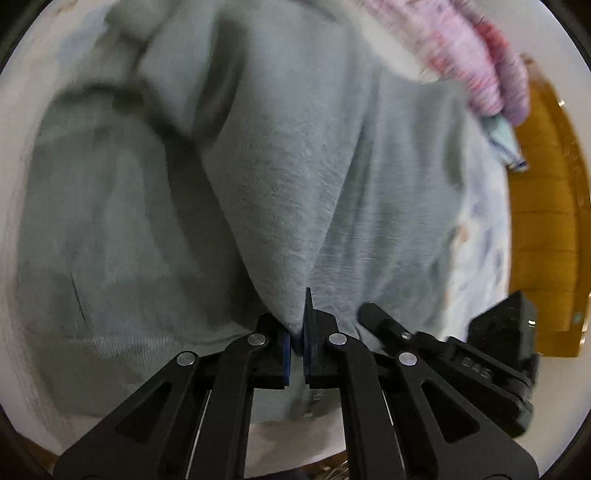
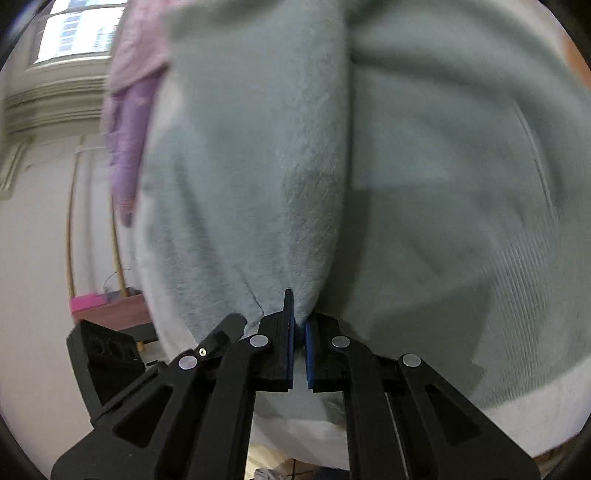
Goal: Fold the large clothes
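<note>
A large pale grey-green fleece garment [image 1: 280,177] fills the left wrist view, with a ribbed hem at lower left. My left gripper [image 1: 297,328] is shut on a pinched fold of it, and the cloth rises in a ridge from the blue pads. In the right wrist view the same garment [image 2: 258,166] hangs in front of the camera, its ribbed band at the lower right. My right gripper [image 2: 300,325] is shut on another fold of it. The other gripper's black body [image 1: 491,354] shows close by on the right in the left wrist view, and at the lower left [image 2: 107,354] in the right wrist view.
The garment lies on a white surface [image 1: 22,155]. A pink and purple patterned cloth [image 1: 476,55] sits at the upper right, also seen as purple cloth [image 2: 129,147]. An orange-brown wooden floor [image 1: 546,221] lies to the right. A window [image 2: 74,33] and white wall are at left.
</note>
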`<state>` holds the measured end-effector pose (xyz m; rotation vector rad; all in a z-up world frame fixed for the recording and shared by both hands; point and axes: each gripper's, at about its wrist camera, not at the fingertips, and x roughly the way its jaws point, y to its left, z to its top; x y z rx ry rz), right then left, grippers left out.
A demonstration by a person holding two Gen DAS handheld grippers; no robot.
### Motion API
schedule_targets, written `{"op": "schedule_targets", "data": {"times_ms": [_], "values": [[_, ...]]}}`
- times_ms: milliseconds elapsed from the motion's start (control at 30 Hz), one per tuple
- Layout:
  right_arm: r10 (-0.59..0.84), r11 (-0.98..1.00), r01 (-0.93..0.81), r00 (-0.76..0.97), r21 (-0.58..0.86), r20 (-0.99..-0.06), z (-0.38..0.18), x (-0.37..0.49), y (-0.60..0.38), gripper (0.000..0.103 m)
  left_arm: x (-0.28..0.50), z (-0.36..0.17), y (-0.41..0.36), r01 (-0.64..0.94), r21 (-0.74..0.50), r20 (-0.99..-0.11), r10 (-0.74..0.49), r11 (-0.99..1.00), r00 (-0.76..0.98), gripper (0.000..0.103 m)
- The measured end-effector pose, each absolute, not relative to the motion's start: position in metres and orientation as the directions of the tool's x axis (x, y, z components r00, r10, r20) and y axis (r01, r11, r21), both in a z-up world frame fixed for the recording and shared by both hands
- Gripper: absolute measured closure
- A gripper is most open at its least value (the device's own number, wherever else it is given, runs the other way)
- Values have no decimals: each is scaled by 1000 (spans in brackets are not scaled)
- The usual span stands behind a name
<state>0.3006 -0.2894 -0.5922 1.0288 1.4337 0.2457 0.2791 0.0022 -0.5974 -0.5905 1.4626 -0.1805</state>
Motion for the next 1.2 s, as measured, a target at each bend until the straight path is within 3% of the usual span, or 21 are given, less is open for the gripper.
{"op": "schedule_targets", "data": {"times_ms": [133,333,400,500,533,633,767,1067,1200], "values": [[660,633,417,150,652,-736,-584,322,-283,94,291,-600,4,-268,-467,-883,-459,843,96,90],[566,728,387,128,567,-814,-531,355,-290,83,305,-548,23,-215,-497,-868,-479,840,135,63],[533,749,366,162,552,-830,-514,367,-299,76,315,-525,36,-209,-502,-863,-469,839,188,51],[497,758,340,250,556,-831,-490,398,-309,65,339,-499,55,-230,-530,-841,-470,817,267,45],[496,753,338,274,565,-824,-484,411,-310,61,347,-495,58,-245,-524,-843,-456,816,286,44],[494,742,325,327,586,-806,-476,452,-313,60,387,-495,74,-300,-532,-839,-445,792,313,44],[479,743,326,350,584,-805,-476,504,-314,59,448,-511,94,-415,-452,-888,-356,789,290,44],[405,815,342,243,469,-881,-518,578,-297,57,531,-552,102,-465,-297,-955,-250,834,161,43],[401,814,363,215,454,-891,-544,588,-292,57,545,-580,105,-480,-272,-960,-267,834,80,42]]}}
